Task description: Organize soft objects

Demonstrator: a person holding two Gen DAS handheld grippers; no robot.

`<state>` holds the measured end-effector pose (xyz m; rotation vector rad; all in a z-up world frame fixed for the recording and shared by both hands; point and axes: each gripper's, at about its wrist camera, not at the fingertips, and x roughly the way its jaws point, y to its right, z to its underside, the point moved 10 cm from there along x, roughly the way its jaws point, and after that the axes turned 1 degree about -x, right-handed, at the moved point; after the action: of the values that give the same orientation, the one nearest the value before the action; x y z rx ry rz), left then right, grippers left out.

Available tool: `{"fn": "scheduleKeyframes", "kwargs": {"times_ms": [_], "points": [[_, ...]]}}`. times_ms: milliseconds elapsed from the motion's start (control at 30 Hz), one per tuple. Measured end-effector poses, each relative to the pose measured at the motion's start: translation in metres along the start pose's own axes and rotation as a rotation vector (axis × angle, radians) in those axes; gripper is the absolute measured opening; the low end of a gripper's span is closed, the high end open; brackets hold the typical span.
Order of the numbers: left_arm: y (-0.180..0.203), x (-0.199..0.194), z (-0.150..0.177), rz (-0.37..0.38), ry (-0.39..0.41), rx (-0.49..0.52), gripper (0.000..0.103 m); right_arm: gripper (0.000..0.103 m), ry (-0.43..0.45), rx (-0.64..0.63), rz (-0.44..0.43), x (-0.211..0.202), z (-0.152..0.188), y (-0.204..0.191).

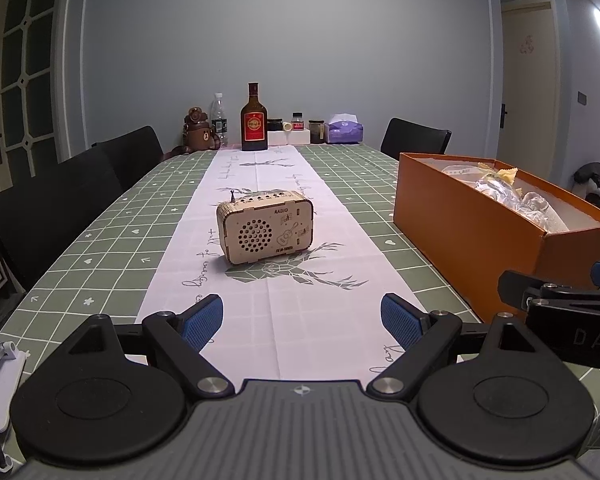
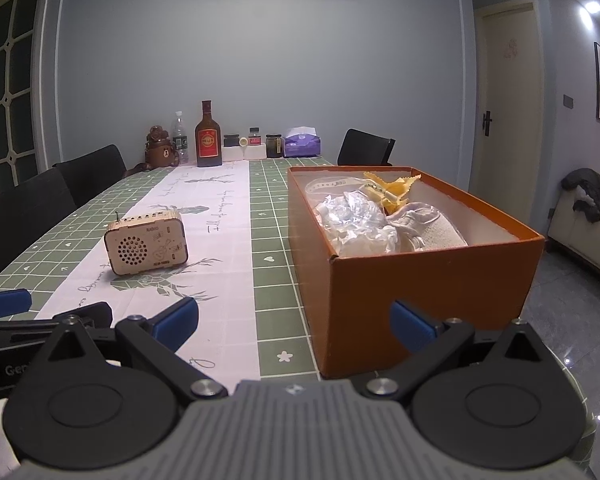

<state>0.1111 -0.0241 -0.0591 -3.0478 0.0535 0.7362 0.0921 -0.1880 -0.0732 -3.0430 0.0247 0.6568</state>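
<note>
Right wrist, orange box (image 2: 428, 280) just beyond fingers (image 2: 410, 326)

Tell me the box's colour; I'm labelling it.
Orange box, white inside; clearest in the right wrist view.

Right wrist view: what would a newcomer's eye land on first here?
The open orange box at the table's right edge, holding crumpled clear plastic, a yellow cloth and a pale fabric piece. Next, the wooden radio standing upright on the white runner, left of the box.
</note>
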Motion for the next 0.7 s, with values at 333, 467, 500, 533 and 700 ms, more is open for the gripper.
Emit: {"fn": "scheduleKeyframes", "kwargs": {"times_ms": [333,467,500,533,700], "points": [[-0.0021,0.0019,0.0018,-0.01,-0.007,-0.005,0.103,0.1,0.007,0.001,0.002,0.0004,-0.0014,0.0],[-0.0026,0.0018,0.002,-0.017,-0.007,-0.005,0.103,0.1,0.0,0.0,0.001,0.0016,0.0006,-0.0001],[-0.0025,0.0018,0.002,-0.018,-0.008,-0.005,0.103,0.1,-0.001,0.0,0.001,0.0018,0.0008,-0.0001],[-0.0027,0.0019,0.0021,-0.018,-0.008,-0.005,0.103,0.1,-0.003,0.0,0.002,0.0019,0.0008,0.0002],[-0.0029,0.0027,0.0031,-0.017,-0.012,-0.006,0.103,0.1,-0.011,0.003,0.004,0.0042,0.0011,0.0011]]}}
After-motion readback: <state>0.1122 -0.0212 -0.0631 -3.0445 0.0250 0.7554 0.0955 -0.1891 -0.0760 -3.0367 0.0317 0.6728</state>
